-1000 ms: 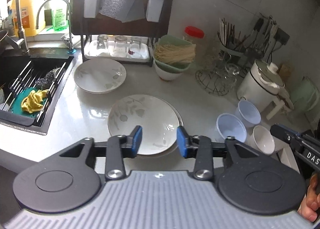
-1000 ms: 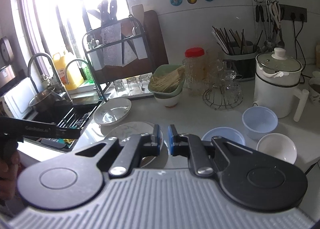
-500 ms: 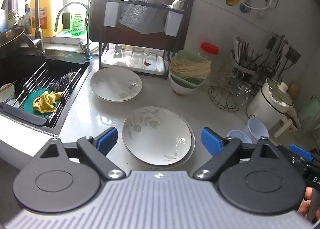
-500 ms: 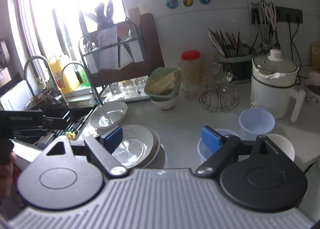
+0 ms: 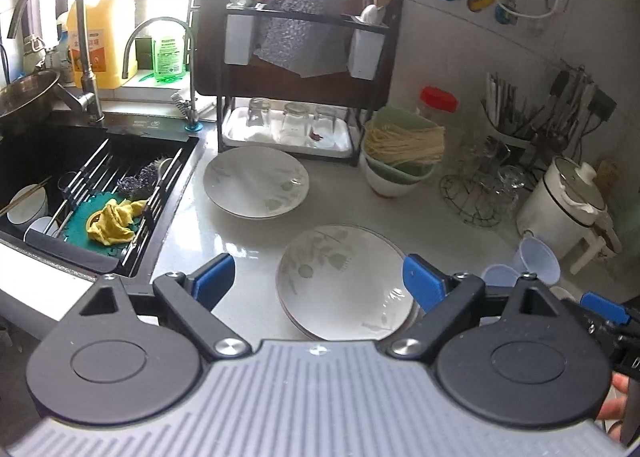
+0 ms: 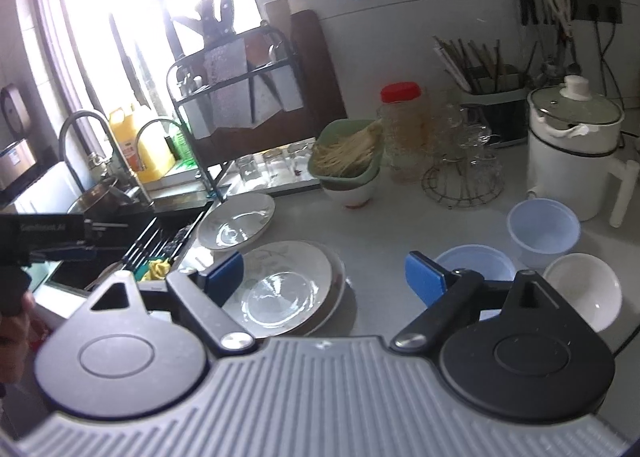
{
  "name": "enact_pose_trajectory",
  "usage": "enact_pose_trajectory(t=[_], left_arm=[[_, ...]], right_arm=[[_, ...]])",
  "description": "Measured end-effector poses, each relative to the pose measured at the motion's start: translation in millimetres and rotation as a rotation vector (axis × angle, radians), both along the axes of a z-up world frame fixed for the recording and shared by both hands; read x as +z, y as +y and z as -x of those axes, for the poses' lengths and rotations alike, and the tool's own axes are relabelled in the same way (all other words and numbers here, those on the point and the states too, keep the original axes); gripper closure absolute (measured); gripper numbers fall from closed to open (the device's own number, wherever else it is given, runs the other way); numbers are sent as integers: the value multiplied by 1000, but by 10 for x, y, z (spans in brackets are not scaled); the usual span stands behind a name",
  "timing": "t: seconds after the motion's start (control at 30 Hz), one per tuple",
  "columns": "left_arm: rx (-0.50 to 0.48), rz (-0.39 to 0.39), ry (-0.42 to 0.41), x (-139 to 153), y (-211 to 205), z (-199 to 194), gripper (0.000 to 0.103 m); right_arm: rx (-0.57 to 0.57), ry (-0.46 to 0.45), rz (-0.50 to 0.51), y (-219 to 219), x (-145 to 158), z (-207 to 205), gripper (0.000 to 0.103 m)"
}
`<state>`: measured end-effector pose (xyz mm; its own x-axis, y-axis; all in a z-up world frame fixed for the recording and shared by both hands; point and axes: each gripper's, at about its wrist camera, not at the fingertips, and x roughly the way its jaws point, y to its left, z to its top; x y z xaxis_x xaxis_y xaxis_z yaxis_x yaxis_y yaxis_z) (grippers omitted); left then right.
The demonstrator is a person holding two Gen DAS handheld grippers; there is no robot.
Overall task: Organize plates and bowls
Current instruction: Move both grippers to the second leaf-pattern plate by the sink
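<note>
Both grippers (image 5: 320,283) (image 6: 324,277) newly wide, plates (image 5: 344,285) flat.

My left tongs' own body hides the near rim of the stacked plates (image 5: 344,289). How many plates lie under the top one I cannot tell. My right tongs' arm covers part of the shallow blue bowl (image 6: 476,263). My hand (image 6: 16,321) is blurred at the frame's edge.

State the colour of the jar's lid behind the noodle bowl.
Red; the jar's lid shows best in the right wrist view.
</note>
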<state>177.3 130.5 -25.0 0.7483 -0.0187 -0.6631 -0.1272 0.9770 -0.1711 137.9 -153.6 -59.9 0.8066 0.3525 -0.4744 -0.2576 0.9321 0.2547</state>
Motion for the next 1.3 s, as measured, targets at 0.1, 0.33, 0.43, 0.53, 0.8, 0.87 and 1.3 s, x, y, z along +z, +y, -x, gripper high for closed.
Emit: enact_pose_trajectory(t=[0.1, 0.33, 0.43, 0.53, 0.8, 0.87, 1.3], left_arm=[[8, 0, 20, -36, 93, -122, 10], [-25, -14, 60, -131, 288, -478, 10], [-43, 4, 66, -167, 388, -650, 10], [-63, 1, 83, -218, 476, -838, 10], [-109, 13, 108, -340, 709, -1326, 10], [-116, 28, 116, -378, 775, -1445, 10], [-174, 16, 169, -717, 1169, -2077, 10]], right_arm=[[3, 36, -4, 96, -49, -83, 14], [0, 75, -5, 325, -95, -300, 14], [-13, 90, -16, 425, -110, -413, 14], [-24, 101, -3, 561, -135, -530, 14], [-39, 128, -6, 875, -179, -836, 14], [-49, 140, -9, 928, -201, -920, 14], [-102, 227, -13, 1392, -409, -1477, 14]])
